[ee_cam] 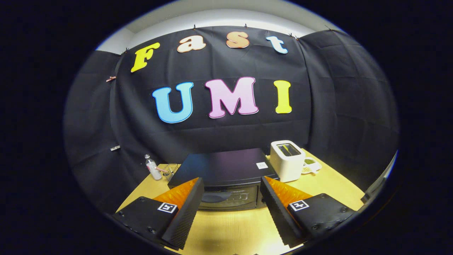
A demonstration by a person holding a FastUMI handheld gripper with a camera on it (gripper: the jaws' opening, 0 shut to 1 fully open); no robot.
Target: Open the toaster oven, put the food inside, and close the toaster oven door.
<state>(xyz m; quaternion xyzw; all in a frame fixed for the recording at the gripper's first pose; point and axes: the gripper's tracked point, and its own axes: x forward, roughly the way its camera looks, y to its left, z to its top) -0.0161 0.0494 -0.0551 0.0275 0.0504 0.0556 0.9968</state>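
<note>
Apparently shut, toaster oven (pixel 226 177) beyond gripper's (pixel 231 184) spread fingers

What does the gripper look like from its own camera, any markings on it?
The gripper has two wedge-shaped fingers with ribbed inner faces. Behind each sits a flat black block with screws and a small square black-and-white tag. Orange ridged panels slope down to the blocks. The fingers stand apart, with the toaster oven beyond them.

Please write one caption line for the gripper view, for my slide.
Open gripper facing the closed black toaster oven on a wooden table, beside a white toaster.
</note>
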